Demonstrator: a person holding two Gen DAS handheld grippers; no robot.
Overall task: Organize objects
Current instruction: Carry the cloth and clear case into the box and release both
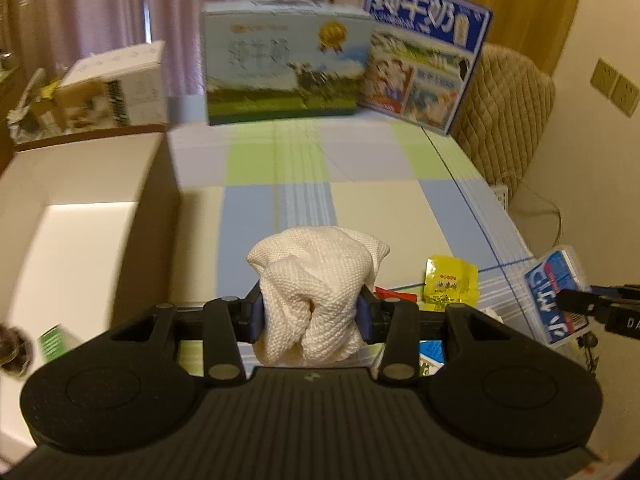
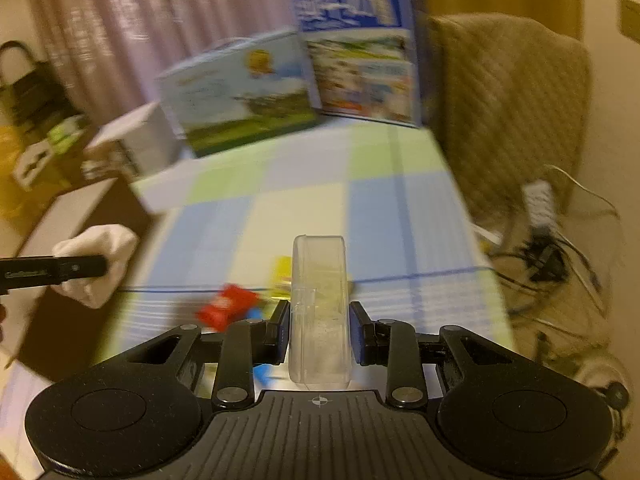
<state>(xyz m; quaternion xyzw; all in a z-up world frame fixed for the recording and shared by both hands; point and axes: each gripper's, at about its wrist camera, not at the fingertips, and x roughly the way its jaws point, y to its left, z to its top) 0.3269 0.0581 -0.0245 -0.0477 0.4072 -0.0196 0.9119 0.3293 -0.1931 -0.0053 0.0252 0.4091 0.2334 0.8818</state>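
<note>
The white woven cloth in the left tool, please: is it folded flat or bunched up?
Bunched up: the white woven cloth is a crumpled, twisted wad squeezed between the left tool's pads.

A cream, woven-textured cloth is seen above a tablecloth checked in blue, green, lilac and cream; a yellow packet is printed red.

Warm dim light, motion blur, fisheye
</note>
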